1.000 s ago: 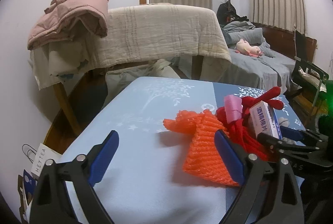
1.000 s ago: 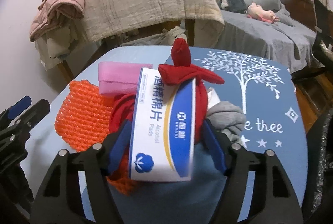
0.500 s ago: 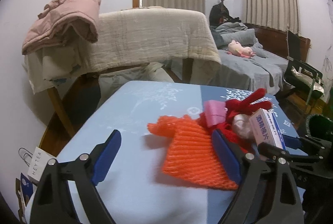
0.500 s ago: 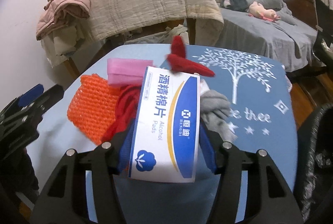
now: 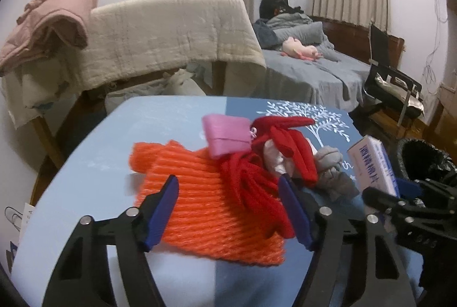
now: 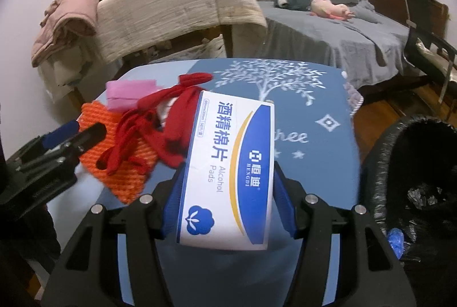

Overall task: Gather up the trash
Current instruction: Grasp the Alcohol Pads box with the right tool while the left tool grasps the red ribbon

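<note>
Gripping a white-and-blue alcohol pad box between both blue pads, right gripper clamped on its sides, box raised above the blue table. Just right of it, black-lined trash bin. Left of it, red net, orange foam net, pink packet and grey wad heaped on the table. Left gripper spread wide, holding nothing, poised over the orange net.
</note>
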A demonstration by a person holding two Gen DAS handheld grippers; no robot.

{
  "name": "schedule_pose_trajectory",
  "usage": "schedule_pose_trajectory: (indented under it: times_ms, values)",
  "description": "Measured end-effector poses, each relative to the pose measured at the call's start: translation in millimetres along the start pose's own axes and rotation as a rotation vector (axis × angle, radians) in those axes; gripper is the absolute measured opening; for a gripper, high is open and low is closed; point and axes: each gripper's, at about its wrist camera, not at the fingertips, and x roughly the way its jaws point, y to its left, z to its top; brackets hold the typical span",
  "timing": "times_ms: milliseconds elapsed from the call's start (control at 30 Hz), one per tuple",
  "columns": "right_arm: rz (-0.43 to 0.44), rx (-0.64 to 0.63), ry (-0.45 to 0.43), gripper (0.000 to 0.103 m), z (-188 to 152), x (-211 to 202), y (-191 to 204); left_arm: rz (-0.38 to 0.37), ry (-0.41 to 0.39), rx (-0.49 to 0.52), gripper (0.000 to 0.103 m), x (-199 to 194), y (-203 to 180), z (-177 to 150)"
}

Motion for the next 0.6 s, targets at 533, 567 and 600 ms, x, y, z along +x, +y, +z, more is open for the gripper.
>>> schedule_pose_trajectory:
  times_ms: [533, 567, 600]
  values:
    - [-0.019, 0.015, -0.014, 0.056, 0.8, -4.2, -20.9, 0.021, 0.082, 0.034, 0.013, 48.9, -21.8, 6.9]
    - [-0.019, 0.016, -0.017, 0.056, 1.0, -5.3, -21.9, 0.024, 0.075, 0.035, 0.009, 46.6, -21.9, 7.2]
    - [-0.019, 0.018, -0.019, 0.056, 0.9, -6.8, -22.7, 0.024, 0.066, 0.037, 0.007, 43.9, -22.5, 7.4]
